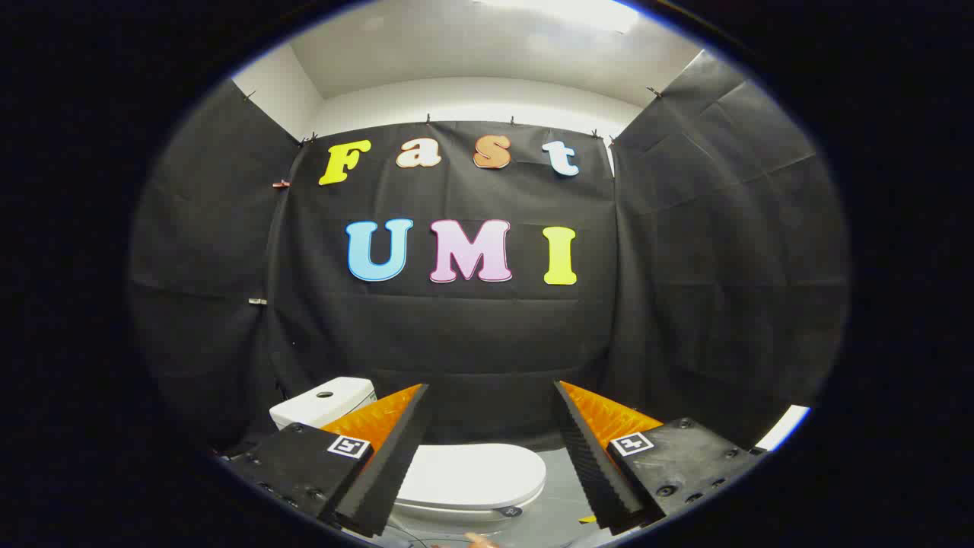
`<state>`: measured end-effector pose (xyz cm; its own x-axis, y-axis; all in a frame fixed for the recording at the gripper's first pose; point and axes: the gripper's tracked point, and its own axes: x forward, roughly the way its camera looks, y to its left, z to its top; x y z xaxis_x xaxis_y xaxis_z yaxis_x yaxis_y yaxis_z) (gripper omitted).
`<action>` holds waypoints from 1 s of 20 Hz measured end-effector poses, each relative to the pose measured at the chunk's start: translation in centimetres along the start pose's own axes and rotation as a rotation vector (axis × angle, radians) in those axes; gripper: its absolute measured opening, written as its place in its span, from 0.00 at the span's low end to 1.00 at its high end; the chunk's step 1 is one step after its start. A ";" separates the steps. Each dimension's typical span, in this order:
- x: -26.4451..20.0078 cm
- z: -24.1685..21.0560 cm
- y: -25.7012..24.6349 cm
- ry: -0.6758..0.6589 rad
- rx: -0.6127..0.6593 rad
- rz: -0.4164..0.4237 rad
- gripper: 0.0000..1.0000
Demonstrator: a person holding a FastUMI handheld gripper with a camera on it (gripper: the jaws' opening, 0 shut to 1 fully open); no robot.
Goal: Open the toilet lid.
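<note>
Tool (491, 392): spread wide, holding nothing; its two fingers rise from the lower left and lower right of the frame, tips well apart.
Lid (468, 476): white, lying flat and closed on the toilet, at the bottom centre of the frame, between the two fingers and below their tips; the left finger covers its left edge.
Tank (323, 399): white, with a round button on top, at the lower left, just behind the left finger and against the wall.
Floor (559, 510): pale grey, showing to the right of the lid, beside the right finger.
Wall (487, 342): black cloth across the middle of the frame, behind the toilet.
Ceiling (487, 53): white, along the top.
</note>
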<state>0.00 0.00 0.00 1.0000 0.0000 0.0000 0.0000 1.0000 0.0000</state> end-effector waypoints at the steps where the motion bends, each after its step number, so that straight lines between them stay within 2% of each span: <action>1: 0.0 0.0 -0.1 0.000 0.005 0.000 0.99; 20: 0.2 -0.6 0.9 0.014 0.004 0.023 0.99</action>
<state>0.25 0.89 -0.58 0.9996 0.0230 -0.0139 -0.0230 0.9997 0.0040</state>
